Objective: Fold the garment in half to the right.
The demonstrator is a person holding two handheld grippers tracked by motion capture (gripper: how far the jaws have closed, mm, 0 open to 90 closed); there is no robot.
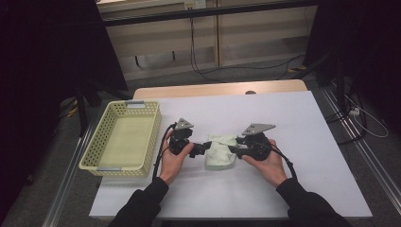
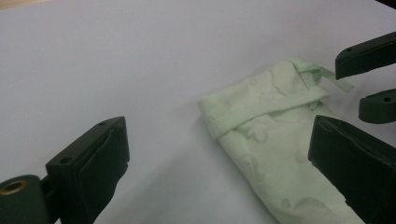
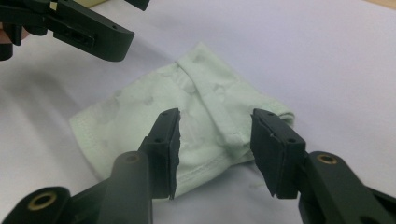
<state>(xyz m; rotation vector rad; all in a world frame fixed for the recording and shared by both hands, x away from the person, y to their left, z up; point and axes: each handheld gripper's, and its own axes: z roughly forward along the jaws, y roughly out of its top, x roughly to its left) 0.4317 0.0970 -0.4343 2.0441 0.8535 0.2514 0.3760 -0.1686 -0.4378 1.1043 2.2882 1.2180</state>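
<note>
My left tongs (image 1: pixel 204 148) gape wide, my right tongs (image 1: pixel 235 150) half open, both empty, flanking the folded cloth (image 1: pixel 220 152) mid-desk; its long axis runs toward the near edge.

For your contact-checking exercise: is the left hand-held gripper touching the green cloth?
Apart. In the left gripper view, the left hand-held gripper has its jaws spread wide, nothing pinched; bare table shows between the left jaw and the cloth.

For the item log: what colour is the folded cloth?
Pale green cloth with a faint tonal print, clearest in the right gripper view.
</note>
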